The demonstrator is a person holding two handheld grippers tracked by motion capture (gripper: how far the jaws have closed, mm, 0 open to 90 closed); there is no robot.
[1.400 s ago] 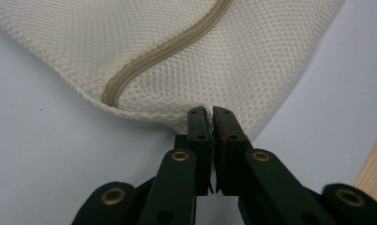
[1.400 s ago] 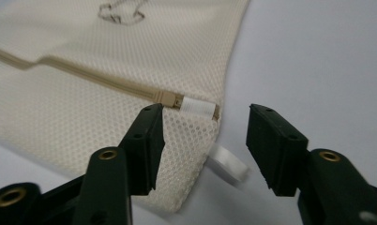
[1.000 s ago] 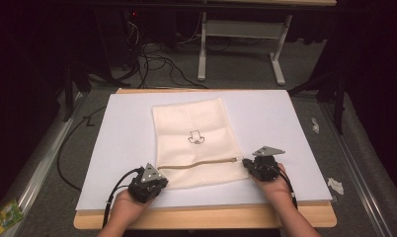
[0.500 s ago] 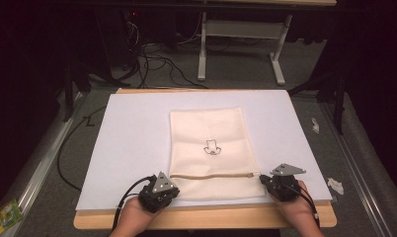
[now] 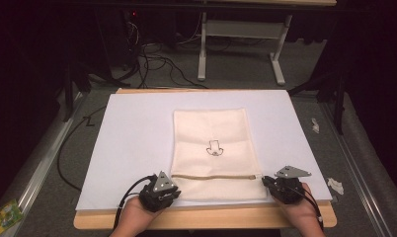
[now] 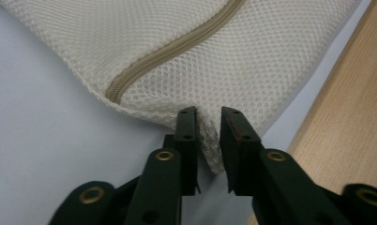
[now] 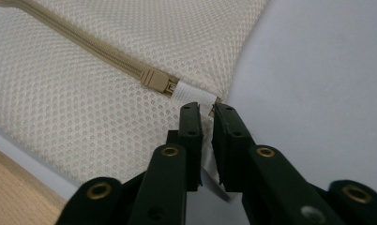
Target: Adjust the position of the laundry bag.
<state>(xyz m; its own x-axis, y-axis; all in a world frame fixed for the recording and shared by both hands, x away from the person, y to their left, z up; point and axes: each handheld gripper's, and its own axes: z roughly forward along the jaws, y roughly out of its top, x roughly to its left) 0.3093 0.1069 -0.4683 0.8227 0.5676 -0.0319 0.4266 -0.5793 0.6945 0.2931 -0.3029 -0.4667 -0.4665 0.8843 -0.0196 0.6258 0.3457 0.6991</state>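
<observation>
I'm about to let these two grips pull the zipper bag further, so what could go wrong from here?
1. The left hand-held gripper pinches only the corner edge of the mesh bag; a tug may slip it free.
2. The right hand-held gripper clamps the white tab beside the zipper pull, so hard pulling could strain that seam.
3. The bag lies close to the table's near edge and might slide off.

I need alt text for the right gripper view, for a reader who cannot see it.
Two black jaws of the right gripper pinch a white fabric tab at the end of a tan zipper on a cream mesh bag. The bag lies on a white sheet over a wooden table.
</observation>
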